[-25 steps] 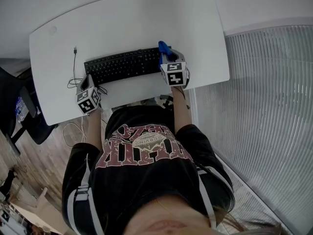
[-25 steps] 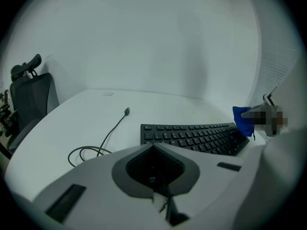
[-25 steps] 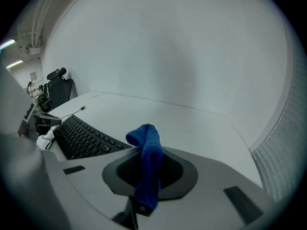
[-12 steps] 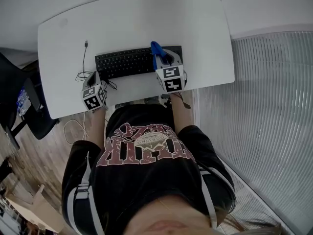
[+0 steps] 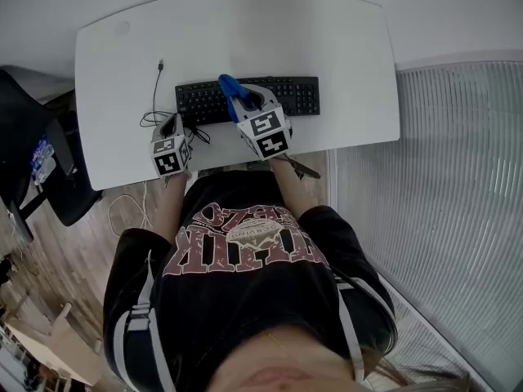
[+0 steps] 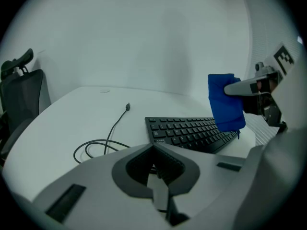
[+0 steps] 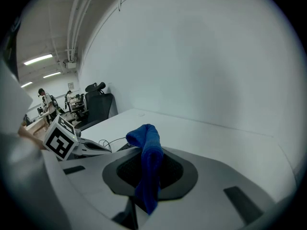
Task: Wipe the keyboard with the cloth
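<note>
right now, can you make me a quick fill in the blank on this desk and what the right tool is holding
1. The right tool is shut on a ____ cloth.
2. The keyboard on the white desk is ____ in colour.
3. A loose ____ lies partly coiled on the desk, left of the keyboard in the head view.

Missing words: blue; black; cable

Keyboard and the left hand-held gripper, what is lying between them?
A looped black cable lies on the white desk between the left hand-held gripper and the keyboard, shown in the left gripper view.
</note>
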Motion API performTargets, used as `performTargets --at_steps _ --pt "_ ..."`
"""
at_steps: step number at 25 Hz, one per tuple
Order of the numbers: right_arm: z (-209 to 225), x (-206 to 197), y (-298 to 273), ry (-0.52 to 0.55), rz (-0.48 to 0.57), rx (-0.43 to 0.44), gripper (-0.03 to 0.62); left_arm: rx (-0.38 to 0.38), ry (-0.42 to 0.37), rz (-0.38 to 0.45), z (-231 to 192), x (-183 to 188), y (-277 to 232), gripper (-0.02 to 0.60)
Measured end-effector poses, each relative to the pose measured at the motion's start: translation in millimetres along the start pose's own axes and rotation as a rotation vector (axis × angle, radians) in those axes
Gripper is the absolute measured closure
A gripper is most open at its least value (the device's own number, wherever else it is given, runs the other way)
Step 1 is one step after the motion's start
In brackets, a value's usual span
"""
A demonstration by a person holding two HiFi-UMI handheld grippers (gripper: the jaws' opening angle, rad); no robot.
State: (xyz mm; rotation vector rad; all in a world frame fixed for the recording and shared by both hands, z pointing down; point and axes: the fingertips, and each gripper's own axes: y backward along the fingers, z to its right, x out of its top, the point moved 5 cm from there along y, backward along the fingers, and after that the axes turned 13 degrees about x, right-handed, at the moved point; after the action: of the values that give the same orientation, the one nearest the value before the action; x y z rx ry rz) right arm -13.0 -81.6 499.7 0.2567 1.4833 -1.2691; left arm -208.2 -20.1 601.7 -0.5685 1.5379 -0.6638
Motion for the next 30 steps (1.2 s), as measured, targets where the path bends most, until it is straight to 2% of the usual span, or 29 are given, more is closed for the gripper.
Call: performTargets --at_steps 7,18,26,30 --pt "-41 12 -42 0.004 0.019 0.149 0.530 -0.041 -0.010 0.001 -2 1 0 0.552" --pt "-83 11 -99 0.010 -0.040 0.274 0.530 -0.108 -0.026 -0.002 -5 3 -1 0.552" --pt "-99 -6 -138 0.062 -0.165 0.312 0.530 -0.153 -0.036 0.008 -9 6 -1 0.552" --pt "-102 -10 -146 0.097 -0.196 0.309 0.530 -0.167 -0.040 -0.002 -9 3 -2 0.552"
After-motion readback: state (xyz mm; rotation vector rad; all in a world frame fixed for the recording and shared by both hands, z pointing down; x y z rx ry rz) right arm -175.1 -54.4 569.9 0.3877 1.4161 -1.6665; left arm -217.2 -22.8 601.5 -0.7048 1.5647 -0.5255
